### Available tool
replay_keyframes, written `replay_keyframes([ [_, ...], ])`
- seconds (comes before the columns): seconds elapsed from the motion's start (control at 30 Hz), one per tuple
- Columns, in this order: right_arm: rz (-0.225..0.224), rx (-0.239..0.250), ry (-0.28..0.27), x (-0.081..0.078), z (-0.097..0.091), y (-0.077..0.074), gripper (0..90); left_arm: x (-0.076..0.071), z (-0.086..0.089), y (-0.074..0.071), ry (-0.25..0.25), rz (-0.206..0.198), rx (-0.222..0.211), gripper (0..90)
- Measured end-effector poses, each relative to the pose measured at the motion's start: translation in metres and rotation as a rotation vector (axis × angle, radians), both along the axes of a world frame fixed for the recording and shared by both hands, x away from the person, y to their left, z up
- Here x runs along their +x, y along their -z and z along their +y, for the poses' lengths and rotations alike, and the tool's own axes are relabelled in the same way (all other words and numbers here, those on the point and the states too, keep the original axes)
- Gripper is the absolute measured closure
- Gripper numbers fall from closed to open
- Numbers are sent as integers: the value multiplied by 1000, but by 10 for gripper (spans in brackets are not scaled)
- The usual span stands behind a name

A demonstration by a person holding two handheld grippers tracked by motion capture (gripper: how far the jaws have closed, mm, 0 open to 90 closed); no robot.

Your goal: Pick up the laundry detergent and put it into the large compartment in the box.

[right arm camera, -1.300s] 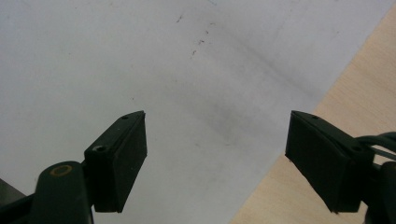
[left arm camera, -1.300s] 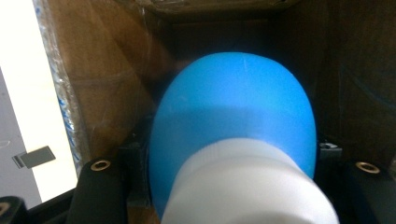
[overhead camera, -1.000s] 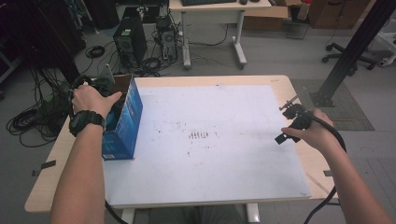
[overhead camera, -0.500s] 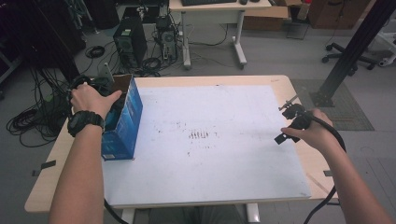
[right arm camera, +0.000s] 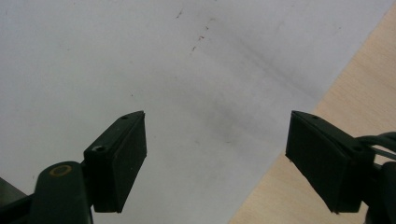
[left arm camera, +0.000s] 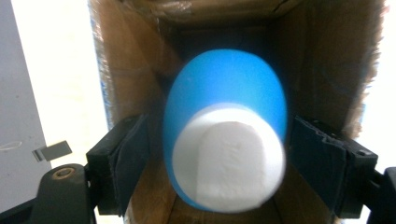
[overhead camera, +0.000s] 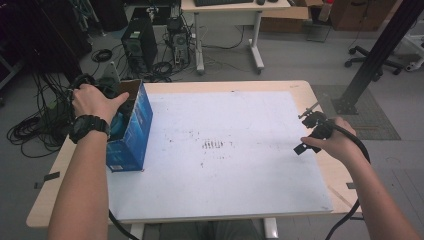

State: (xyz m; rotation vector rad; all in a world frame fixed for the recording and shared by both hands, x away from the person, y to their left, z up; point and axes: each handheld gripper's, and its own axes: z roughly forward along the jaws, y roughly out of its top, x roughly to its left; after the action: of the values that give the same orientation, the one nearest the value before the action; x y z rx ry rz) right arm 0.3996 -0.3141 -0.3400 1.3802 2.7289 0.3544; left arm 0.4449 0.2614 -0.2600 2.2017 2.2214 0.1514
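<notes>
High view: left gripper (overhead camera: 111,102) plunged into open blue box (overhead camera: 131,131) at white sheet's (overhead camera: 240,150) left edge; right gripper (overhead camera: 311,131) hovers over sheet's right edge.

Left gripper view: jaws just opening, spread clear of blue bottle (left arm camera: 226,135) inside box.

Right gripper view: jaws spread wide, empty, above sheet.

A wooden table (overhead camera: 320,172) carries a white sheet (overhead camera: 225,165) that covers most of its top (speckled with dark marks near the middle). A blue box (overhead camera: 131,137) stands on the sheet's left edge, open at the top.
</notes>
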Motion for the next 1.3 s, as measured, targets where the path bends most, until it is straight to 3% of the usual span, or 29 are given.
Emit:
replay_keyframes([
  [0.33,-4,1,1,0,0,-2,204,-2,3,-18,-2,-14,53,185],
  [1.0,-3,-1,-2,2,4,-3,203,-6,-1,-55,27,-60,68,167],
  [1.3,-4,-5,-4,2,5,-5,202,-9,-10,-73,63,-104,64,165],
])
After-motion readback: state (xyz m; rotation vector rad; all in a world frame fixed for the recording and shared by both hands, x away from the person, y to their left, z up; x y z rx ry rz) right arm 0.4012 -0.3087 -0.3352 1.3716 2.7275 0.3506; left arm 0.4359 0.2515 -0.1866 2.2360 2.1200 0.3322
